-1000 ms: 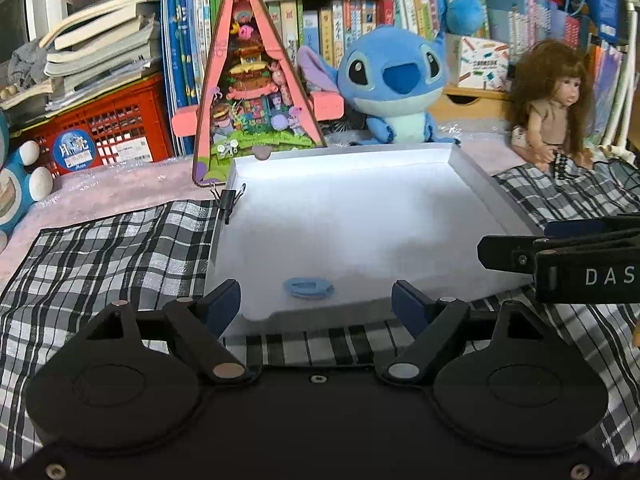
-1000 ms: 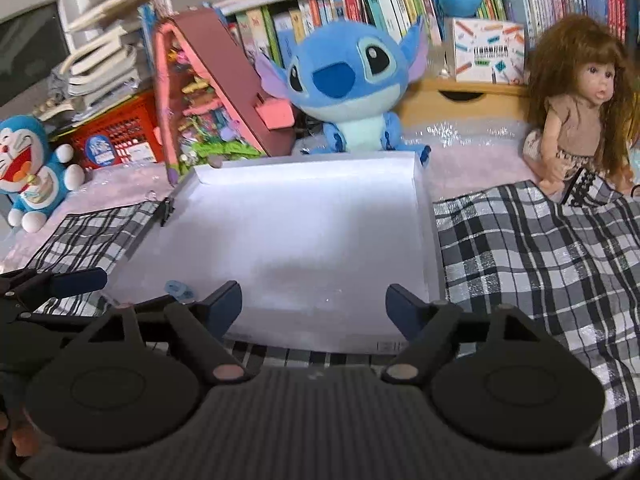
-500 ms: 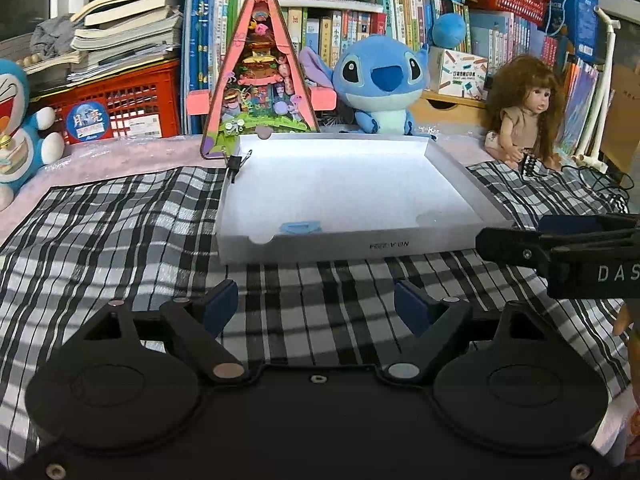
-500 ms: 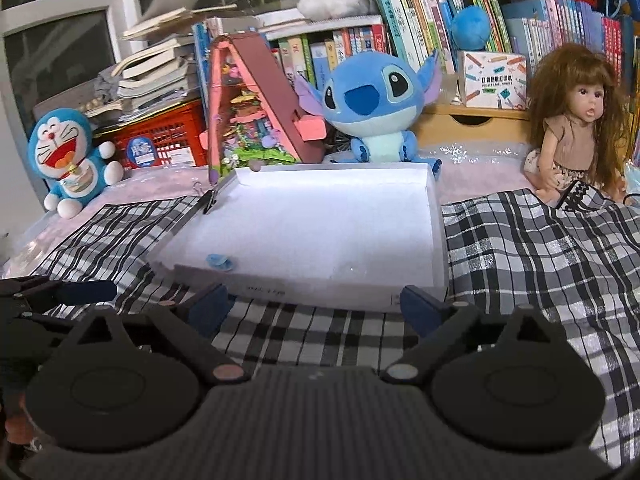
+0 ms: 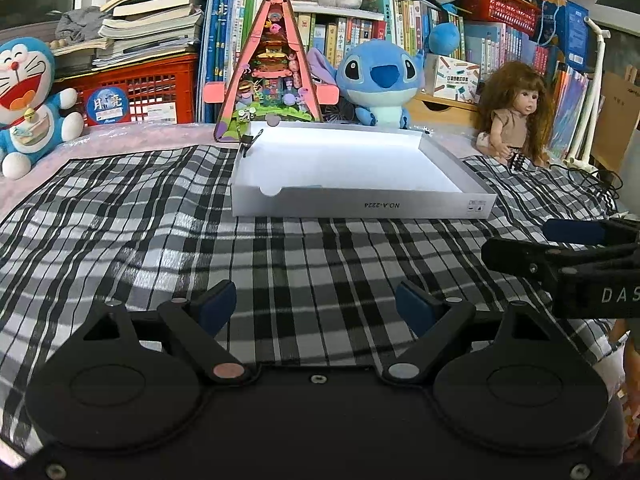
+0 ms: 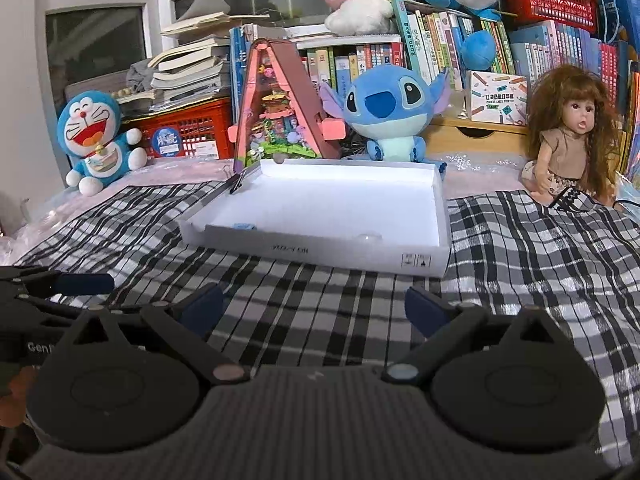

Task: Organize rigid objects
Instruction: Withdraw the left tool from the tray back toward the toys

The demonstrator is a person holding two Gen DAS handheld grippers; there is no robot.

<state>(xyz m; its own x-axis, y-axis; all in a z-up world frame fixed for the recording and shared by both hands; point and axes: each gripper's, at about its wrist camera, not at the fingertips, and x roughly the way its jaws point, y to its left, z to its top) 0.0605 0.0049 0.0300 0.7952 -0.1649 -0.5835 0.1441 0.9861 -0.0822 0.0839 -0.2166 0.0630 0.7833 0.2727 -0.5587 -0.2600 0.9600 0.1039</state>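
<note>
A shallow white box (image 5: pixel 360 209) lies on the checked cloth (image 5: pixel 160 240), well ahead of both grippers. In the right wrist view a small blue piece (image 6: pixel 245 226) and a small clear piece (image 6: pixel 370 237) lie inside the white box (image 6: pixel 320 249), by its near wall. A black binder clip (image 6: pixel 236 182) grips its far left corner. My left gripper (image 5: pixel 316 306) is open over bare cloth with nothing between its fingers. My right gripper (image 6: pixel 315 309) holds nothing and its jaws are opening. Each gripper shows at the edge of the other's view.
Behind the box stand a pink triangular toy house (image 5: pixel 272 68), a blue plush (image 5: pixel 380 80), a doll (image 5: pixel 516 120) and a blue-and-white cat plush (image 5: pixel 28 96). Behind them are a red crate (image 5: pixel 152 92) and packed bookshelves. A black cable (image 5: pixel 592 180) trails at the right.
Both grippers have pulled back from the box, which now sits farther off with checked cloth in between. The right gripper's jaws have spread wider.
</note>
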